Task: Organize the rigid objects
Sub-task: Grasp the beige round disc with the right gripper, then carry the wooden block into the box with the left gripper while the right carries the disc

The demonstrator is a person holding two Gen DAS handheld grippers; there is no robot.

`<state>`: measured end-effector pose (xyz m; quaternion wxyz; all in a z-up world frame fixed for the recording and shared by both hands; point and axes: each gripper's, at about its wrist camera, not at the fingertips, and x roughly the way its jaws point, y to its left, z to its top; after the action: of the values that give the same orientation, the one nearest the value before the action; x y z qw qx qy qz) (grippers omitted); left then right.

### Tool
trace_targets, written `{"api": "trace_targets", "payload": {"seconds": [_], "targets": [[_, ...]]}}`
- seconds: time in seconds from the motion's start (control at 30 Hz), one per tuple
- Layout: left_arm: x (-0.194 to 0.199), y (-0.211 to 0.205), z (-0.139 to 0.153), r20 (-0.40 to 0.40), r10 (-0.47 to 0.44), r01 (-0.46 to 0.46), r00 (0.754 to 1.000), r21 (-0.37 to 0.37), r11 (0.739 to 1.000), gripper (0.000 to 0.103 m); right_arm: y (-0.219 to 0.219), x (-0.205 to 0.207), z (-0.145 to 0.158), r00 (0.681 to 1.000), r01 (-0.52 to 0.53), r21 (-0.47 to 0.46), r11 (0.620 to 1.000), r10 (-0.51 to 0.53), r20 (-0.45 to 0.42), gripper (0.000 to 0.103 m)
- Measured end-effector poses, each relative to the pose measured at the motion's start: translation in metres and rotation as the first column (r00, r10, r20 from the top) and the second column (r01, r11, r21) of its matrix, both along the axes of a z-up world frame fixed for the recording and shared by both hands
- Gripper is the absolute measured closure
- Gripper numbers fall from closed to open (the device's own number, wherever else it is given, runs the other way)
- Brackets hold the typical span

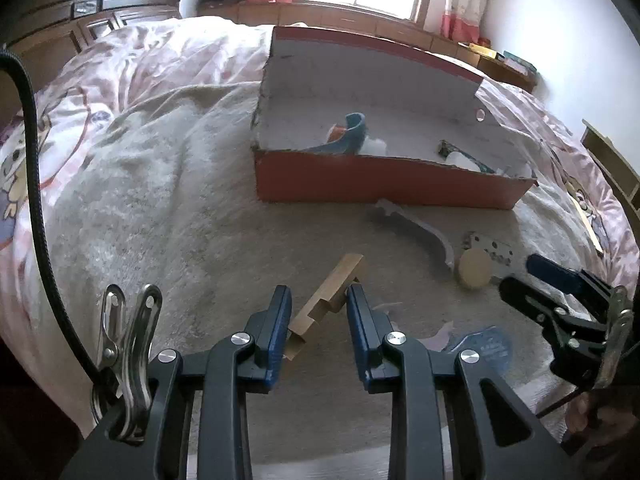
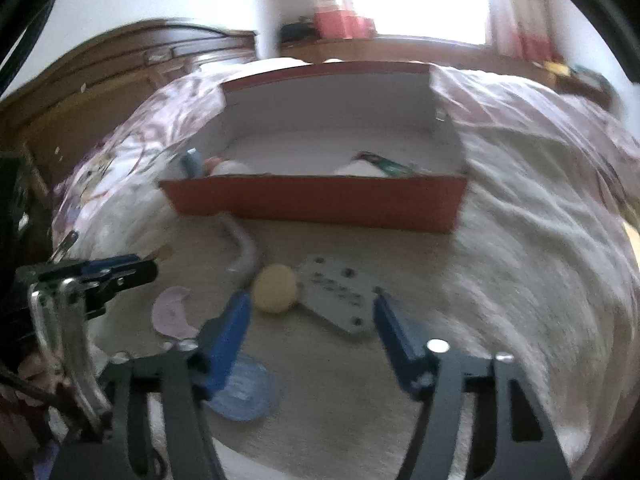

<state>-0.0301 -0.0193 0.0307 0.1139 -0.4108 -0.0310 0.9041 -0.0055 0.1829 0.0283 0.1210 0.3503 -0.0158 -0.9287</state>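
Note:
A notched wooden block (image 1: 328,296) sits between the blue pads of my left gripper (image 1: 318,300), which is shut on it just above the beige blanket. In the right wrist view that left gripper (image 2: 146,266) is at the left. My right gripper (image 2: 310,304) hangs open over a round wooden disc (image 2: 276,288) and a grey metal plate (image 2: 340,292) with holes; its pads touch neither. In the left wrist view the right gripper (image 1: 520,272) is just right of the disc (image 1: 474,268) and plate (image 1: 490,248). Beyond them stands an open red box (image 1: 380,184) (image 2: 320,200).
The box holds a teal curved piece (image 1: 352,132) and white items. A curved grey strip (image 2: 244,256), a pink crescent (image 2: 172,316) and a translucent blue disc (image 2: 244,396) lie on the blanket. A dark headboard (image 2: 120,80) is at the left, a wooden shelf (image 1: 612,168) at the right.

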Motion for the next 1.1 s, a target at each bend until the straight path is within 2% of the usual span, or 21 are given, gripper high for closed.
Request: {"api": "trace_targets", "payload": {"seconds": [0.07,0.13,0.33,0.43,0.5,0.57,0.87,1.1], "targets": [[0.000,-0.003,-0.002,0.001,0.001,-0.001,1.000,0.020,1.000,0.073,-0.013,-0.002,0.000,0.999,-0.041,0.030,0.999,0.041,-0.003,0.045],[0.001,-0.006,-0.002,0.001,0.000,0.000,1.000,0.034,0.999,0.073,-0.027,-0.006,-0.001,0.997,-0.071,0.078,0.994,0.071,-0.004,0.045],[0.000,-0.015,-0.004,0.004,0.003,-0.003,1.000,0.075,0.997,0.073,-0.051,-0.015,-0.005,0.997,-0.072,0.200,0.977,0.073,0.004,0.046],[-0.001,-0.018,-0.004,0.003,0.004,-0.005,1.000,0.087,0.996,0.073,-0.055,-0.019,-0.009,0.998,-0.070,0.221,0.973,0.069,0.014,0.052],[-0.002,-0.019,-0.005,0.006,0.006,-0.007,1.000,0.093,0.996,0.073,-0.055,-0.018,-0.010,0.998,-0.064,0.232,0.971,0.065,0.005,0.060],[-0.002,-0.020,-0.006,0.009,0.007,-0.008,1.000,0.096,0.995,0.073,-0.054,-0.017,-0.010,0.998,-0.062,0.230,0.971,0.064,-0.001,0.070],[0.000,-0.018,-0.003,-0.005,0.000,0.001,1.000,0.097,0.995,0.073,-0.034,-0.009,-0.007,0.997,-0.076,0.127,0.989,0.075,0.013,0.070],[0.003,-0.015,0.006,-0.020,-0.011,0.013,1.000,0.101,0.995,0.073,-0.029,-0.005,0.001,0.997,-0.079,0.081,0.994,0.078,0.009,0.070]]}}
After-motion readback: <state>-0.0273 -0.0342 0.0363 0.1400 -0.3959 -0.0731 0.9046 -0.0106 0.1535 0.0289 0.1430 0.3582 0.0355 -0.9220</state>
